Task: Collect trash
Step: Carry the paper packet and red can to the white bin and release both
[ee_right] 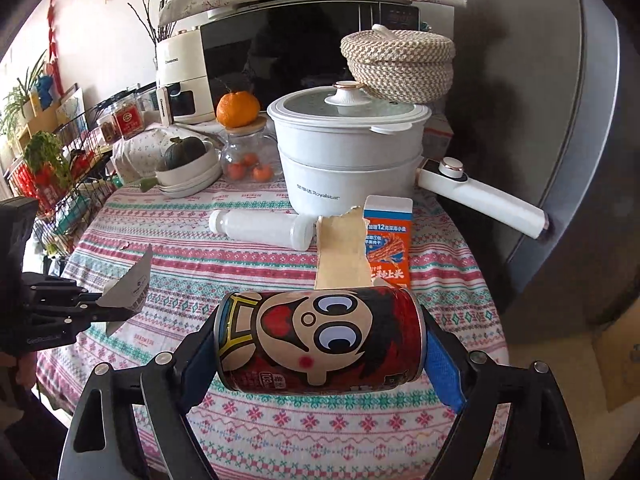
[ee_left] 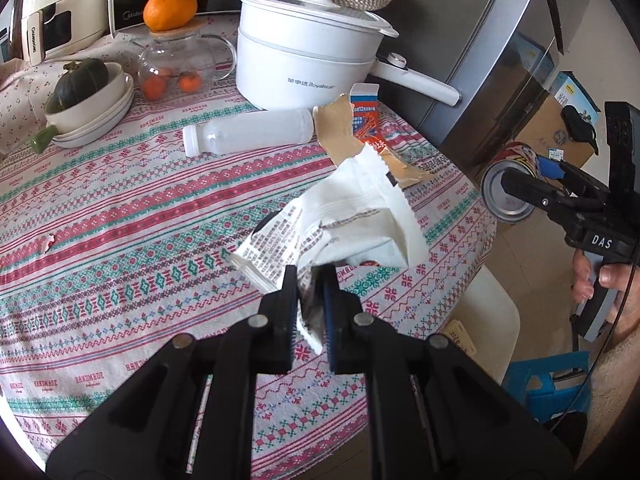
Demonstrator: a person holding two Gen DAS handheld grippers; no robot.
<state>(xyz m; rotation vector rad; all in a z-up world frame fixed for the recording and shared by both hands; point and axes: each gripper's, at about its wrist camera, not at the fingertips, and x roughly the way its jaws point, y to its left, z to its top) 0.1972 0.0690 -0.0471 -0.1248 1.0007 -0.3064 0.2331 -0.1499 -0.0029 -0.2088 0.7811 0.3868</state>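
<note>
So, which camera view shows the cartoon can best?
The right wrist view: the cartoon can lies sideways across the middle, its printed face fully readable, clamped end to end by the right hand-held gripper. The left wrist view shows only its silver end at the right edge, partly hidden by that gripper.

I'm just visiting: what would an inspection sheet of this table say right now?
Surface: patterned tablecloth, round table.
Job's things: white wrapper in left tool; cartoon can gripped end to end by right tool; white bottle, torn cardboard and orange carton lie on the cloth.
Clutter: white pot, glass jar, orange, bowls.
Cables: thin black cable.
Surroundings: grey fridge, microwave.
</note>
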